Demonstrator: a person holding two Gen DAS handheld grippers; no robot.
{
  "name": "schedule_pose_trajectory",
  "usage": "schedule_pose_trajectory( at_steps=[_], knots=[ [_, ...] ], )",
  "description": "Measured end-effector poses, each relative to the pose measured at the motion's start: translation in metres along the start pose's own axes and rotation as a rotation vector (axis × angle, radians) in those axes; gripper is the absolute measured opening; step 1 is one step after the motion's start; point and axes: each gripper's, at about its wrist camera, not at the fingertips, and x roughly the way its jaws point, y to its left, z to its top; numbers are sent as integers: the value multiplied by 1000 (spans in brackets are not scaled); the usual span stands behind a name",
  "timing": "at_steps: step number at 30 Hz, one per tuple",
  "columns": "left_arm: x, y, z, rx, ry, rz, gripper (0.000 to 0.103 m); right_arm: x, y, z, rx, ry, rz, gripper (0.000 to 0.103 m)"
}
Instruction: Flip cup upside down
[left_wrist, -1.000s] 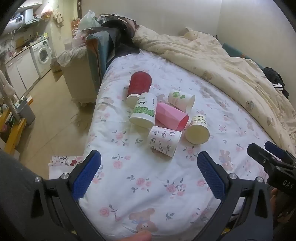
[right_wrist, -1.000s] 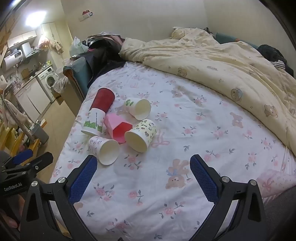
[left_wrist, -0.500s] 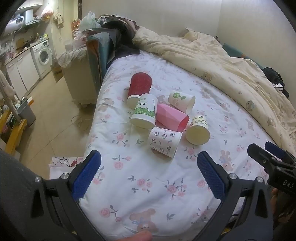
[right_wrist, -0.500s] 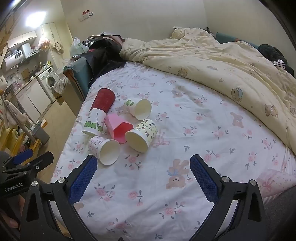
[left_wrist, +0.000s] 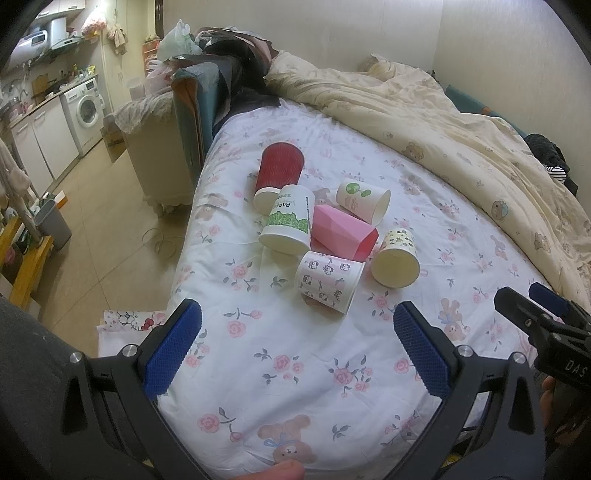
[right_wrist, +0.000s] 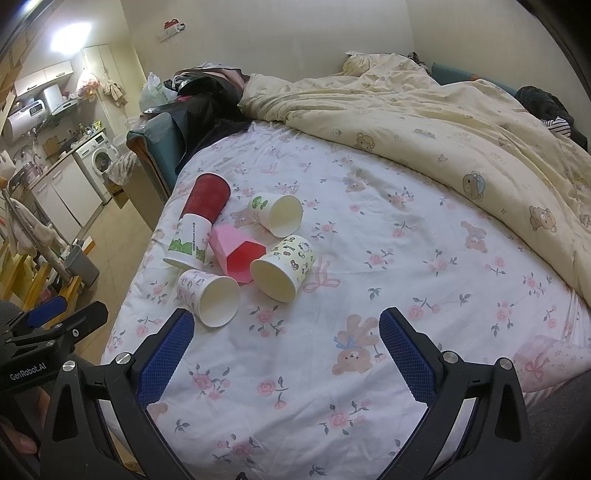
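Several cups lie on their sides in a cluster on the floral bed sheet: a red ribbed cup, a white cup with green print, a pink faceted cup, a white cup with a green plant print, a cartoon-print cup and a yellowish animal-print cup. My left gripper is open and empty, short of the cartoon-print cup. My right gripper is open and empty, just short of the cartoon-print cup and the animal-print cup. The pink cup lies between them.
A cream quilt covers the far and right side of the bed. The bed's left edge drops to a tiled floor. A padded chair piled with clothes stands by the bed's far left corner. A washing machine stands further off.
Both views have shifted only slightly; the cups sit a little lower in the left wrist view. Both grippers stay open and the cups have not moved.
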Motion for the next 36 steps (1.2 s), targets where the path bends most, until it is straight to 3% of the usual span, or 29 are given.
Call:
schedule_pose_trajectory(
  at_steps=[36],
  knots=[
    [3, 1, -1, 7, -2, -6, 103, 0, 2, -1, -7, 3, 1, 102]
  ],
)
